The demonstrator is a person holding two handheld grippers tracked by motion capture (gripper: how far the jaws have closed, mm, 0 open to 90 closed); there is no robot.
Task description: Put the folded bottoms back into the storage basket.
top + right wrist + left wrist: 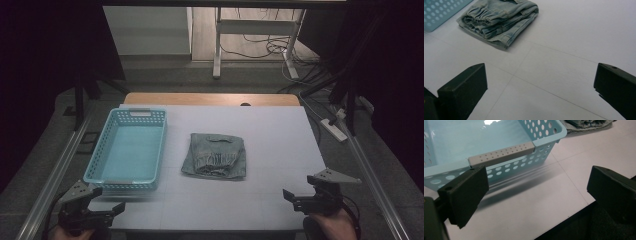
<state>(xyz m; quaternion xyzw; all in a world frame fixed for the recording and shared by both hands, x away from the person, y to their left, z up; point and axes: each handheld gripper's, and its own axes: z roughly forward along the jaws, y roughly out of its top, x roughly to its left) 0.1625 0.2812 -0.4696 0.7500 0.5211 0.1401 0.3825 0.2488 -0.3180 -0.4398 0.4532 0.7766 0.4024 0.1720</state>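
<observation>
A folded pair of faded denim shorts point(215, 155) lies in the middle of the white table point(270, 135); the right gripper view has the shorts point(499, 18) at its upper left. A light blue perforated basket point(128, 150) with nothing in it stands left of them, its near rim with a grey handle strip point(501, 155) close before my left gripper point(536, 195). My left gripper point(95, 202) hovers open at the table's front left corner. My right gripper point(300, 197) is open at the front right, well short of the shorts, nothing between its jaws point(541, 90).
Metal rails point(372, 175) run along both sides of the table. Behind it are a wooden edge point(210, 98), a desk frame and cables on the floor point(260, 47). A power strip point(334, 129) lies off the right side. Bare table surface stretches between the grippers.
</observation>
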